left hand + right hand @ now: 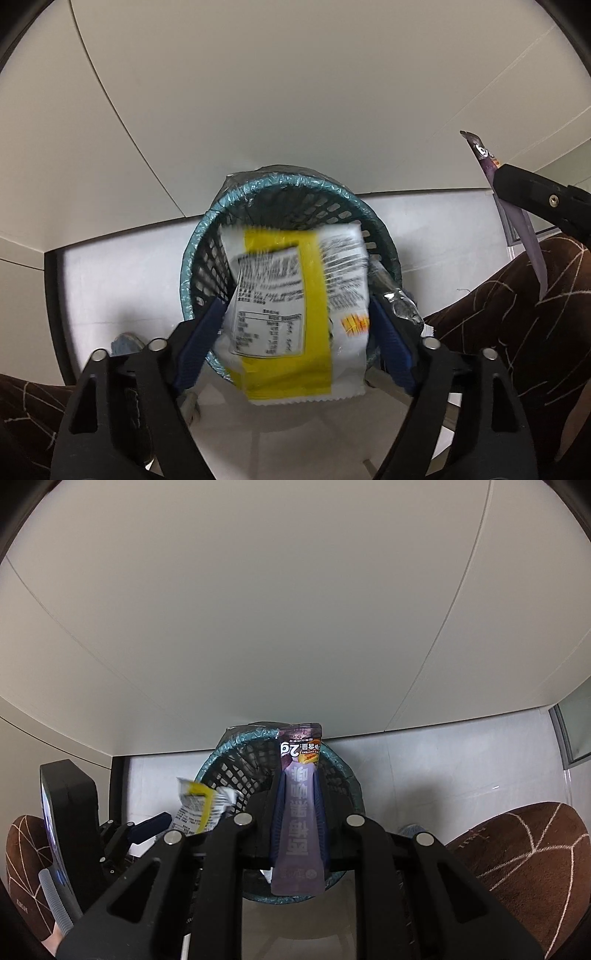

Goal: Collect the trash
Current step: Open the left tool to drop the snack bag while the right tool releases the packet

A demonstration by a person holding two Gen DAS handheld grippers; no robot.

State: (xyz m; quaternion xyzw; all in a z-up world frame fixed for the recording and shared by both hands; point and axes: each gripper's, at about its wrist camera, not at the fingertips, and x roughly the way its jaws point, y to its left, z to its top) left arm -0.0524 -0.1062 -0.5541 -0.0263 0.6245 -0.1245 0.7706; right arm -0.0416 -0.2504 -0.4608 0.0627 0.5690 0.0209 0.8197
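A black mesh wastebasket with a teal liner stands on the floor; it also shows in the right wrist view. My left gripper is open over its rim, and a white and yellow snack wrapper, blurred, sits loose between the blue pads. The wrapper also shows in the right wrist view. My right gripper is shut on a purple snack packet held above the basket. That packet shows at the right of the left wrist view.
Brown cushions with a white line pattern lie to the right and left of the basket. A pale wall rises behind it. A glass panel is at the far right.
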